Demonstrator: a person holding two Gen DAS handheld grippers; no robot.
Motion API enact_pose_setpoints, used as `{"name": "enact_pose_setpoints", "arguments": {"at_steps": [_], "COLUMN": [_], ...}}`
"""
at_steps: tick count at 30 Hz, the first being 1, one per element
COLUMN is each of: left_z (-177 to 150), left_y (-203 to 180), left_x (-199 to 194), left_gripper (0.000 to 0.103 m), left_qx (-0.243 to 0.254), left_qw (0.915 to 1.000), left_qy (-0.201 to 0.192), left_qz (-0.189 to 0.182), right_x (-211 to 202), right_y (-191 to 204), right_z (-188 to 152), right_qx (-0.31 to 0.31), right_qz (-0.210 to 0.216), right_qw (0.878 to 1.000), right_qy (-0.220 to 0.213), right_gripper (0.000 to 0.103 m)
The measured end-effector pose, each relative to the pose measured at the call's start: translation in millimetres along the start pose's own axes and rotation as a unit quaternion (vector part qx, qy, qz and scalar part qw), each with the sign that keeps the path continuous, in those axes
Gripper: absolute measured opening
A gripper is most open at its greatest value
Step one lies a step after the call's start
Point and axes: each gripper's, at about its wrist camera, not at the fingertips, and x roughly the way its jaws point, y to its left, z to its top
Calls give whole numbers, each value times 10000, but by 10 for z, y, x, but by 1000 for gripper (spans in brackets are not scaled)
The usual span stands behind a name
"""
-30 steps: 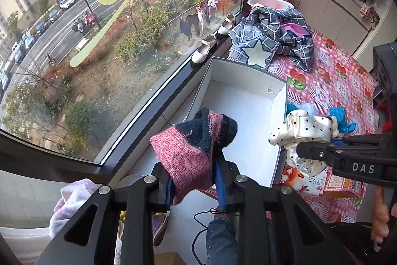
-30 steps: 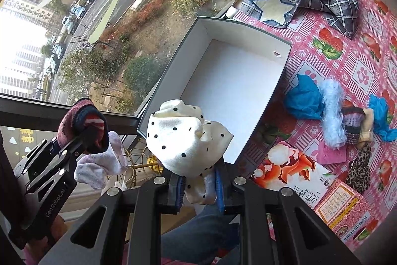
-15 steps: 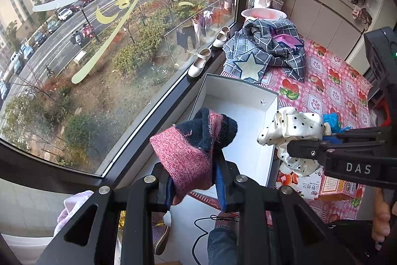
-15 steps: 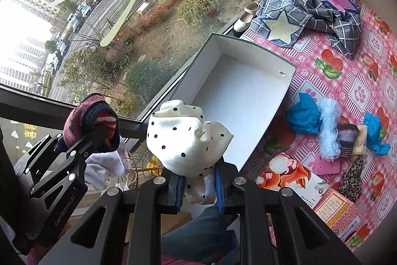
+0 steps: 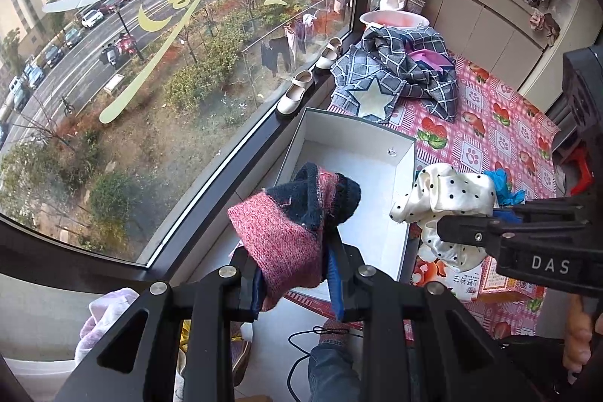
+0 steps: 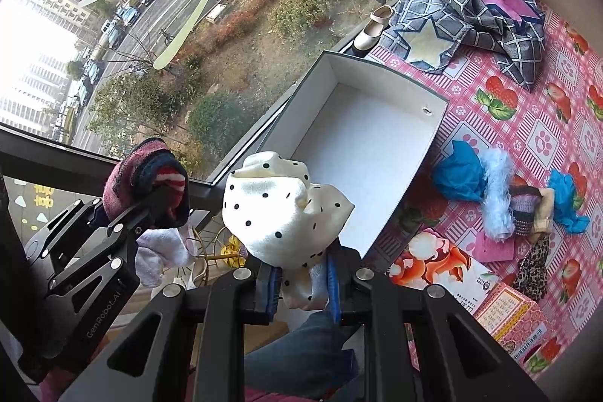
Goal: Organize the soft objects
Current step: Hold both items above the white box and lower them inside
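My left gripper [image 5: 297, 283] is shut on a pink and navy knitted sock [image 5: 290, 225], held in the air short of the near end of an open white box [image 5: 361, 153]. My right gripper [image 6: 301, 283] is shut on a cream cloth with black dots [image 6: 279, 210], also held high before the box [image 6: 361, 145]. The right gripper with the dotted cloth [image 5: 448, 194] shows at the right of the left wrist view. The left gripper with the sock [image 6: 147, 176] shows at the left of the right wrist view. The box holds nothing.
The box sits on a pink patterned tablecloth [image 6: 542, 134] beside a large window. Several soft items [image 6: 497, 198] lie right of the box. A plaid garment with a star [image 6: 463, 17] lies beyond it. Printed cartons [image 6: 505, 315] sit near. White shoes [image 5: 297, 93] stand on the sill.
Both grippers have drawn back and up from the box, keeping their loads. The box now looks smaller and farther away.
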Motion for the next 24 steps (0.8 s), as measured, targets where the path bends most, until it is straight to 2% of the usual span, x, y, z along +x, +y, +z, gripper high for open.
{"name": "enact_pose_setpoints", "arguments": {"at_steps": [7, 12, 18, 24], "left_z": [-7, -46, -81, -47], "left_y": [-13, 120, 120, 49], "left_x": [170, 357, 707, 944], "left_gripper": [30, 30, 30, 30], "left_qx": [-45, -362, -501, -447], "left_qw": [9997, 9980, 9945, 9931], "left_qy": [162, 363, 784, 948], "left_qz": [-192, -378, -474, -526], "right_x": [-7, 11, 199, 390], "right_y": [-199, -319, -484, -482], "right_z": [-31, -35, -60, 41], "right_qx": [294, 442, 671, 650], "right_qz": [-83, -92, -188, -349], "right_qw": [9995, 9990, 9974, 9964], "right_qy": [-48, -59, 207, 421], "right_gripper": [21, 21, 22, 22]}}
